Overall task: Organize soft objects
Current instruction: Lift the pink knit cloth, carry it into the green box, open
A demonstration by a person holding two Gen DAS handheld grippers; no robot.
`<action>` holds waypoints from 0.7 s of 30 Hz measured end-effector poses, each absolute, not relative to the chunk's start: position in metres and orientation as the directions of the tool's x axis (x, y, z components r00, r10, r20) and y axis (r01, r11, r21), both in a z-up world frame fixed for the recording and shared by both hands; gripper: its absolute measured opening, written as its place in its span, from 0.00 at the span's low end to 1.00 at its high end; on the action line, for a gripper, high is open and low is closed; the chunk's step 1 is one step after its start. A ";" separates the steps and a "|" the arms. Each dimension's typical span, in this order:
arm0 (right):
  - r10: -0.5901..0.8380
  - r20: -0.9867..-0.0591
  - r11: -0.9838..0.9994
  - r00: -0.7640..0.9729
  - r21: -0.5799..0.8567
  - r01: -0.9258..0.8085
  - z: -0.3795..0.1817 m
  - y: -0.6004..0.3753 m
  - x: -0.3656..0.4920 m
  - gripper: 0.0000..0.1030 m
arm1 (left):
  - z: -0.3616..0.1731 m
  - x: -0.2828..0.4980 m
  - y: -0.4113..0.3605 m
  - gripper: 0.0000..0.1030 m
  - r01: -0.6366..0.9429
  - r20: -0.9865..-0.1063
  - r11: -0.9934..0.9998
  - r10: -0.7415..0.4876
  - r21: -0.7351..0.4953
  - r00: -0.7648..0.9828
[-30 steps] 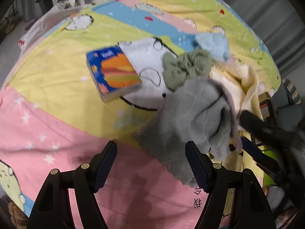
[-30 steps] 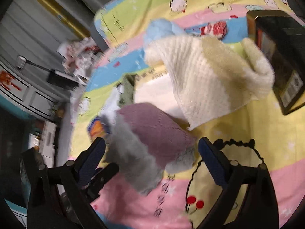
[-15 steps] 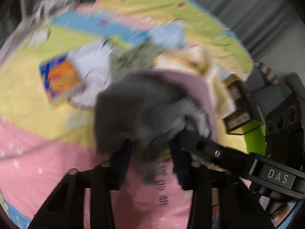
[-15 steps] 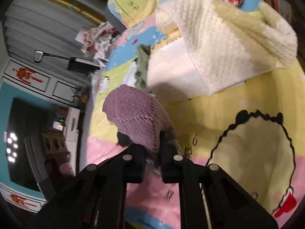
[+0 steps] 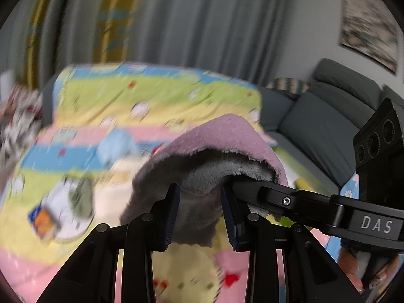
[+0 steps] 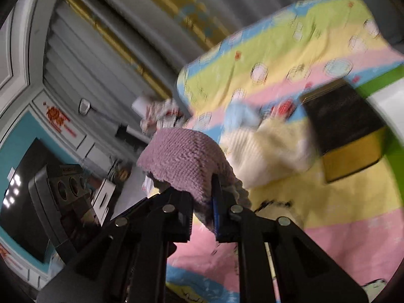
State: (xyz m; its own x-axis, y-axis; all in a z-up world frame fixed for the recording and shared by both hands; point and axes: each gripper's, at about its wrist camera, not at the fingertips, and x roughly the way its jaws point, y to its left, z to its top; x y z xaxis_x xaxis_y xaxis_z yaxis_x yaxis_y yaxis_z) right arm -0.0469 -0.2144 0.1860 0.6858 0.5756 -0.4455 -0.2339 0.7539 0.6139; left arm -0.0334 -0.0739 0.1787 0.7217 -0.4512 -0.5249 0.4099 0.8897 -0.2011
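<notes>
A soft cloth, purple on one side and grey on the other (image 5: 217, 149), hangs lifted above the bed between both grippers. My left gripper (image 5: 200, 214) is shut on its grey lower edge. My right gripper (image 6: 202, 212) is shut on its purple knit side (image 6: 184, 156), right next to the left one. On the colourful bedspread (image 5: 156, 93) behind lie a cream towel (image 6: 267, 151), a light blue cloth (image 5: 116, 146) and a green cloth (image 5: 82, 199), all blurred.
A blue and orange packet (image 5: 43, 218) lies at the left of the bed. A black and yellow box (image 6: 346, 128) stands on the bed's right side. A grey sofa (image 5: 328, 116) is to the right, grey curtains (image 5: 202, 20) behind.
Both grippers went from open to shut on the purple-grey cloth and have lifted it off the bed. Both views have tilted up toward the curtains.
</notes>
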 end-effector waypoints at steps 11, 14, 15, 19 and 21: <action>0.319 -0.324 0.778 0.890 0.626 -0.052 0.221 -0.343 -0.068 0.14 | 0.213 0.001 -0.220 0.33 0.658 -0.481 0.730 -0.652 -0.186 0.586; 0.192 -0.318 0.793 0.929 0.607 0.044 0.216 -0.370 -0.076 0.14 | 0.207 0.004 -0.258 0.33 0.715 -0.485 0.679 -0.687 -0.165 0.541; 0.154 -0.318 0.796 0.936 0.601 0.074 0.213 -0.379 -0.079 0.14 | 0.202 0.008 -0.274 0.33 0.736 -0.493 0.655 -0.703 -0.169 0.513; 0.075 -0.305 0.758 0.949 0.636 0.144 0.199 -0.415 -0.086 0.14 | 0.184 0.026 -0.317 0.33 0.793 -0.526 0.551 -0.769 -0.260 0.362; 0.052 -0.311 0.744 0.949 0.646 0.171 0.189 -0.431 -0.084 0.14 | 0.173 0.032 -0.334 0.33 0.799 -0.540 0.541 -0.769 -0.264 0.342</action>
State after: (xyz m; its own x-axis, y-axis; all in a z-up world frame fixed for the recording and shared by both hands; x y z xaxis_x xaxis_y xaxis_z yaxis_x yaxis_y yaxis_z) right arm -0.0844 -0.4310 0.1888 0.9489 0.0519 -0.3113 0.1713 0.7438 0.6460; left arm 0.0322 -0.3344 0.1728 0.3425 -0.7692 -0.5395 0.7988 0.5407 -0.2638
